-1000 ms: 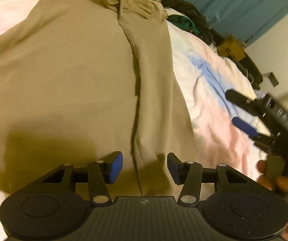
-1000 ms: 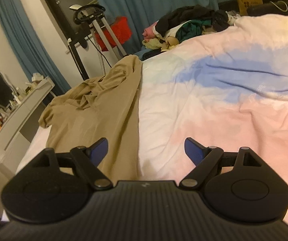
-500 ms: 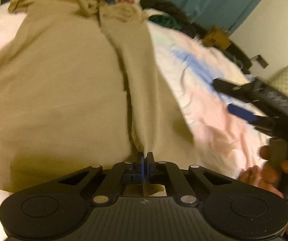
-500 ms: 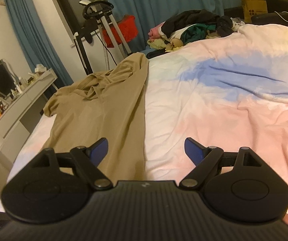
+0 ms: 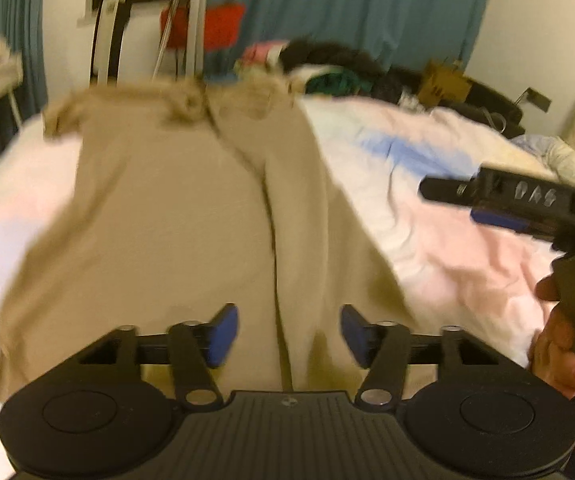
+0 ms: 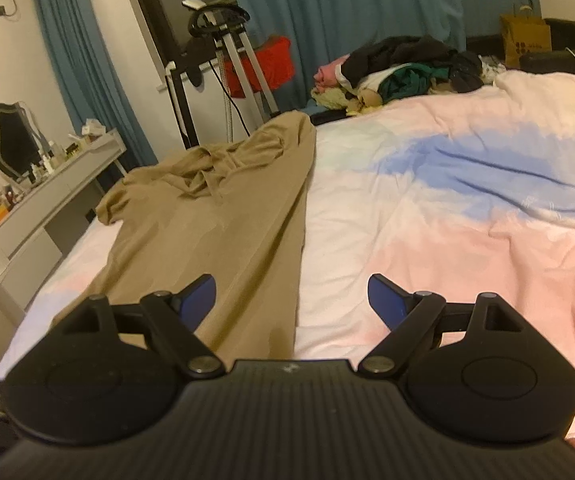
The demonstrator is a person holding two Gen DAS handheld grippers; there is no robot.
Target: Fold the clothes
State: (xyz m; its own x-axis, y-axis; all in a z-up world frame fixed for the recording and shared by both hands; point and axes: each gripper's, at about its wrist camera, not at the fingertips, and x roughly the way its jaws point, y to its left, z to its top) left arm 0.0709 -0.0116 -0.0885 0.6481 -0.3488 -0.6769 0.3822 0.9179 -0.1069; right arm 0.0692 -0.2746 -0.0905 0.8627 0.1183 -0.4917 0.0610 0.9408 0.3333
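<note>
A tan garment (image 5: 175, 220) lies spread lengthwise on the bed, its right part folded over along a long crease; it also shows in the right wrist view (image 6: 223, 220). My left gripper (image 5: 287, 334) is open and empty, just above the garment's near hem with the crease between its fingers. My right gripper (image 6: 291, 300) is open and empty over the garment's right edge and the bedspread. It also appears at the right of the left wrist view (image 5: 507, 200), held in a hand.
The bed has a pink, white and blue bedspread (image 6: 467, 208). A pile of clothes (image 6: 399, 68) sits at the far end. A grey dresser (image 6: 43, 208) stands left of the bed, with an exercise machine (image 6: 223, 52) and teal curtains behind.
My left gripper shut on the garment's crease half a second ago and has now opened and let it go. The view has lifted and pulled back. The right gripper stayed open.
</note>
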